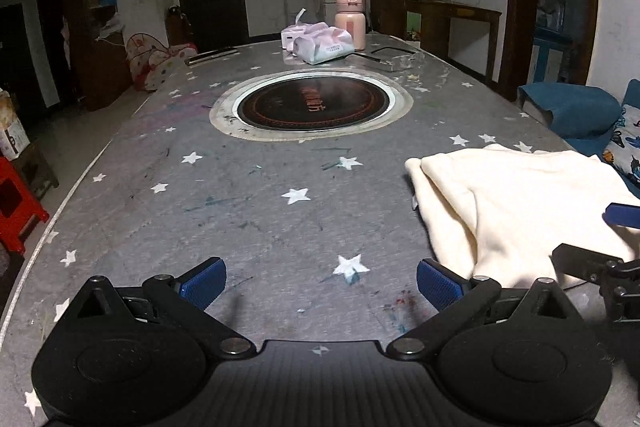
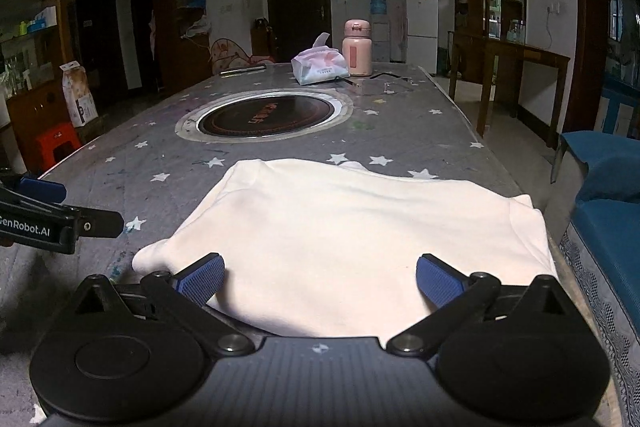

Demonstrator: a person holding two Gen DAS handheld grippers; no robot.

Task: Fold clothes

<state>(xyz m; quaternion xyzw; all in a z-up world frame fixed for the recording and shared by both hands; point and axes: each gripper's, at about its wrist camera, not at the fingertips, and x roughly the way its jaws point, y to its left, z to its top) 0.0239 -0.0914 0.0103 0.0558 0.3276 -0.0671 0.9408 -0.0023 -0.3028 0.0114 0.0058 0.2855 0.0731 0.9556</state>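
Hovering my right gripper (image 2: 320, 279), fingers released, directly over near edge of cream garment (image 2: 352, 227) on worktop (image 2: 160, 155). My left gripper (image 1: 320, 283), fingers released, empty; garment lies to its right. Long axis left-right. Right nearer.

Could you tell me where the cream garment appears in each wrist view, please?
Left wrist view: the cream garment lies at the right edge, beyond the open left hand-held gripper.
Right wrist view: it fills the lower centre, under the open right hand-held gripper.
Shared landmark: the round inset cooktop mid-table, farther away than the garment.
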